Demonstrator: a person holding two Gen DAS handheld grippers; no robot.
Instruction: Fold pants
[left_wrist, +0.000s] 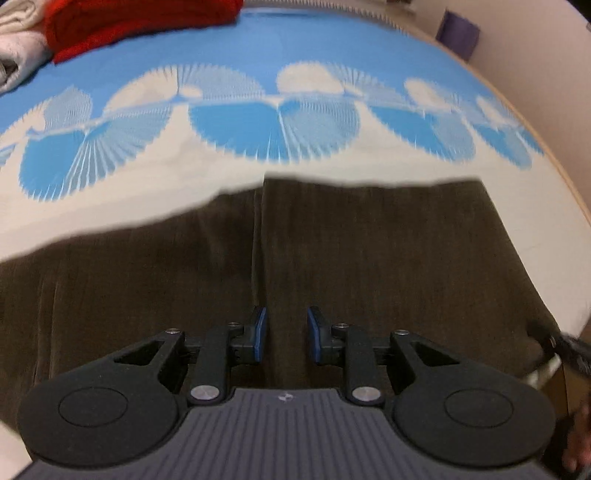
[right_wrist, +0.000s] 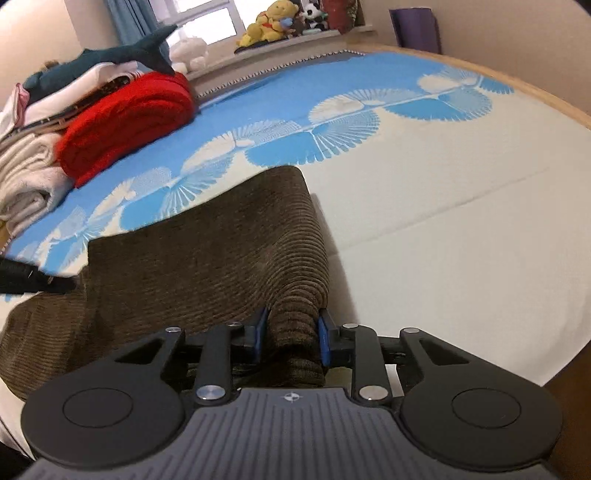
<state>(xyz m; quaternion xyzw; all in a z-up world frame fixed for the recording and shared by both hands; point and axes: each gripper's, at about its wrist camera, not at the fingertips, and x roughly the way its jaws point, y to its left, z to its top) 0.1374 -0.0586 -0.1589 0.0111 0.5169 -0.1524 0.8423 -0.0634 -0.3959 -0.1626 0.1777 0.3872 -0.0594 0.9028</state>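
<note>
Dark brown corduroy pants (left_wrist: 332, 251) lie spread on the bed, both legs side by side with a seam running between them. My left gripper (left_wrist: 286, 334) is open, its blue pads apart just above the fabric near that seam, holding nothing. In the right wrist view the pants (right_wrist: 207, 258) are bunched and lifted at their right edge. My right gripper (right_wrist: 291, 338) is shut on a thick fold of that edge, the cloth filling the gap between the blue pads. The left gripper shows as a dark shape at the far left (right_wrist: 22, 278).
The bed cover (right_wrist: 443, 229) is cream with a blue fan pattern. A red folded blanket (right_wrist: 125, 122), white folded laundry (right_wrist: 26, 177) and a plush shark (right_wrist: 110, 55) sit at the back left. The bed's wooden edge (right_wrist: 546, 99) runs along the right.
</note>
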